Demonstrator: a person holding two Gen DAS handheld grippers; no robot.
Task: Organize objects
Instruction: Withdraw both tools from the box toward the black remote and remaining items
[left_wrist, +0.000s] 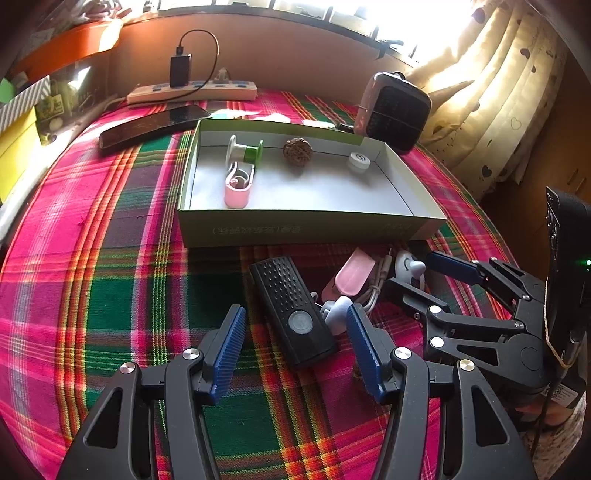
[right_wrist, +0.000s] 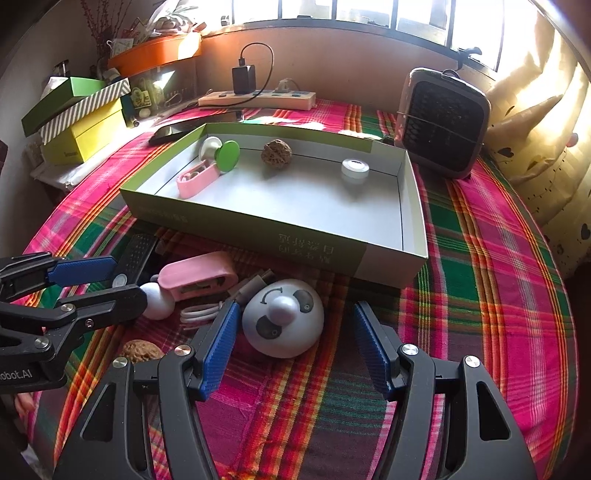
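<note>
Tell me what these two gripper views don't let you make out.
- Walnut on the cloth: right wrist view, partly hidden behind the right gripper; no sign of it in the left view.
- White cable: left wrist view, ends buried under the pink case.
- Box lettering: left view, too blurred to read.
- Phone: right view, mostly behind the box wall.

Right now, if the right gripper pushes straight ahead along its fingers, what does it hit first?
Probably the white panda-face gadget. It lies just ahead of the open right gripper, nearer its left finger, apparently not touching. Past it stands the near wall of the cardboard box. Depth is uncertain in the fisheye view.
</note>
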